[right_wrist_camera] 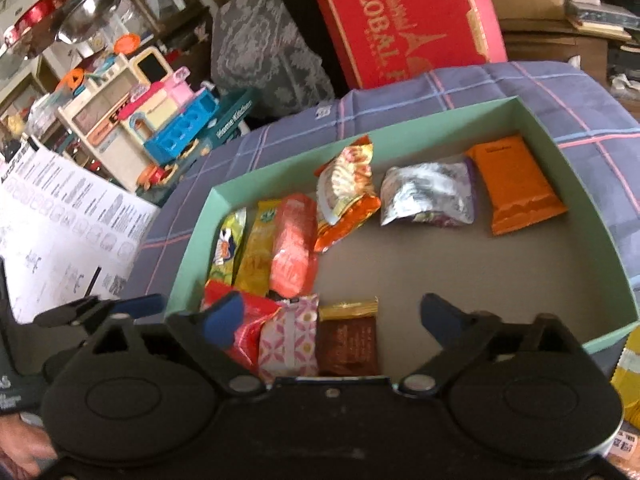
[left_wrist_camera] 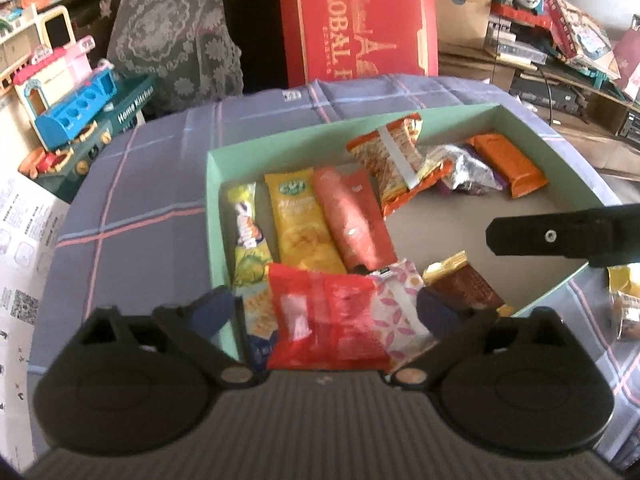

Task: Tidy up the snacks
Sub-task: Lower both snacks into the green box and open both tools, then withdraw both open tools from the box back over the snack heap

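Both tongs open and empty over the shallow mint-green cardboard box (right_wrist_camera: 592, 236).
Lift your left tongs (left_wrist_camera: 320, 308) and right tongs (right_wrist_camera: 332, 316) clear; fetch the yellow packet (left_wrist_camera: 624, 280) lying on the desk outside the box.

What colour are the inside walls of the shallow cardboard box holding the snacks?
Pale mint green walls, over a grey-brown floor; clearest in the right wrist view.

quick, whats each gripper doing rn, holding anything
left gripper: open, holding nothing, over the red packet
right gripper: open, holding nothing
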Demonstrator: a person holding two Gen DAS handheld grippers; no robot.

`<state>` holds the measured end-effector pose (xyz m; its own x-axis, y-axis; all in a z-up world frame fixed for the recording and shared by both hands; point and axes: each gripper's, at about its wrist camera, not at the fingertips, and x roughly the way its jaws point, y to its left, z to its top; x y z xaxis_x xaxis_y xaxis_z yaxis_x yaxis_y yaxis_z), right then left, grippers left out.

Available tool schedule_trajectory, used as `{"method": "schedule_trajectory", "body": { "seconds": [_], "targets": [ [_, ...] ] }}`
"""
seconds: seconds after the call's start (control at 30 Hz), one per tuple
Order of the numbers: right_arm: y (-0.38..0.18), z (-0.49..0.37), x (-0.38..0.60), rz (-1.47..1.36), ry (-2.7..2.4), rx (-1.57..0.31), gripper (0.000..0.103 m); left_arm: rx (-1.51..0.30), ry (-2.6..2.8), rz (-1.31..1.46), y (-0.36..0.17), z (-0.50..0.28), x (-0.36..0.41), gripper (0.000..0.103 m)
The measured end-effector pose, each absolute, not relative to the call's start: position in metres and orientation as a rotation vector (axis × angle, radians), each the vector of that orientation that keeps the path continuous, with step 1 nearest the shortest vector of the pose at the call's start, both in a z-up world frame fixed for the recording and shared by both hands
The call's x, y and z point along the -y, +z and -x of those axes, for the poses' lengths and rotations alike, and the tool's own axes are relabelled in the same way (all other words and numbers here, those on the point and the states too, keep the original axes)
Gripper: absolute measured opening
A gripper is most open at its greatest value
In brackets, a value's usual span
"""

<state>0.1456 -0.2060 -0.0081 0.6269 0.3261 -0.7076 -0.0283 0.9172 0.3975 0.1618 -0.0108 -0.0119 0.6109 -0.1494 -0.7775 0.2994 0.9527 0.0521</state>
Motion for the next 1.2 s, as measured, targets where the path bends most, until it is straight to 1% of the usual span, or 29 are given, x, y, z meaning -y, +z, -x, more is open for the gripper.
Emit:
{"method": "schedule_trajectory", "body": {
  "seconds": [0.07,0.47,0.87,1.2],
  "targets": [
    [-0.010,-0.145,0.208,-0.376,0.203,-0.885,0.103,-0.880,-0.269,-0.183,-0.012,-0.160,0.013,0.101],
    [-0.003,-0.122,0.225,-0.444,0.173,-0.867,0.103,-0.880,-0.277,-0.155,-0.002,-0.130,0.012,0.103],
    [0.014,-0.074,0.231,-0.478,0.187,-0.838,0.103,-0.864,-0.278,-0.159,0.010,-0.083,0.001,0.103],
    [-0.001,-0.043,0.217,-0.438,0.175,-0.851,0.103,-0.933,-0.205,-0.094,-0.011,-0.045,-0.031,0.103]
  ]
}}
